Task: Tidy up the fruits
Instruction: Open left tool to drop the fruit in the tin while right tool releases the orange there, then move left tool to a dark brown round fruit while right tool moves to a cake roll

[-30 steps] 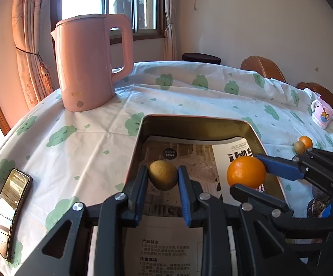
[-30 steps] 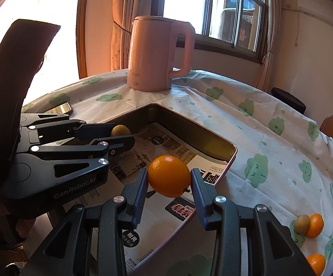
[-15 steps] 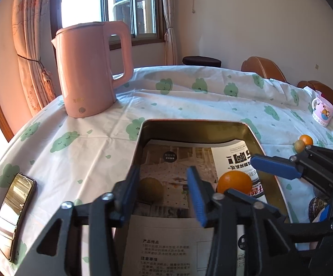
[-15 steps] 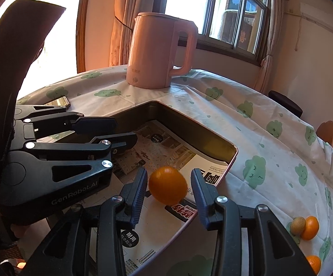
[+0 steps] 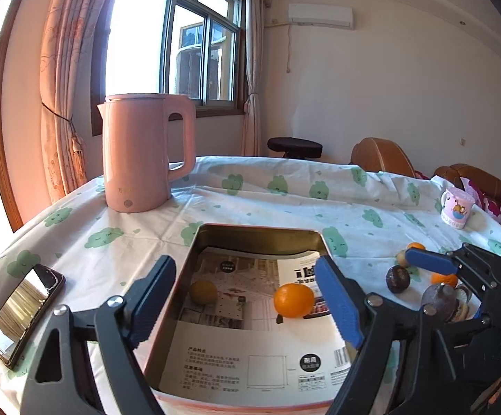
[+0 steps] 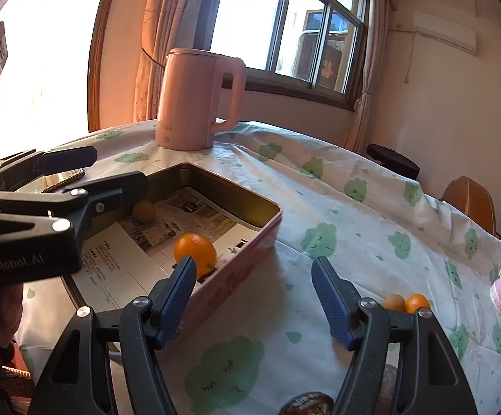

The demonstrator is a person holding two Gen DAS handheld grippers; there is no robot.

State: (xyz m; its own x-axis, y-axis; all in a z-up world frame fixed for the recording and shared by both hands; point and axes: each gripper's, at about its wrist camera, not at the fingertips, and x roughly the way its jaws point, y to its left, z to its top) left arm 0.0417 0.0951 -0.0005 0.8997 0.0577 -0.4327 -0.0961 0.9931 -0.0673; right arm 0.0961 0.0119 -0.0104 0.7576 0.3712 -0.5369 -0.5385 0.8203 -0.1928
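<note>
Left wrist view: the left tool [image 5: 247, 297] is spreading wide, gripping nothing; the yellowish fruit [image 5: 203, 291] and orange [image 5: 293, 300] lie free on paper inside the tin tray [image 5: 261, 238].

Right wrist view: the right tool [image 6: 254, 292] is opening, empty, above the tray's edge and the tabletop [image 6: 319, 207].

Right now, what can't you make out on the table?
- Phone, right view: mostly behind the left gripper.
- Dark fruit, right view: cut by bottom edge.
- Fruits, left view: partly behind the right gripper.
- Paper print: too small.
</note>
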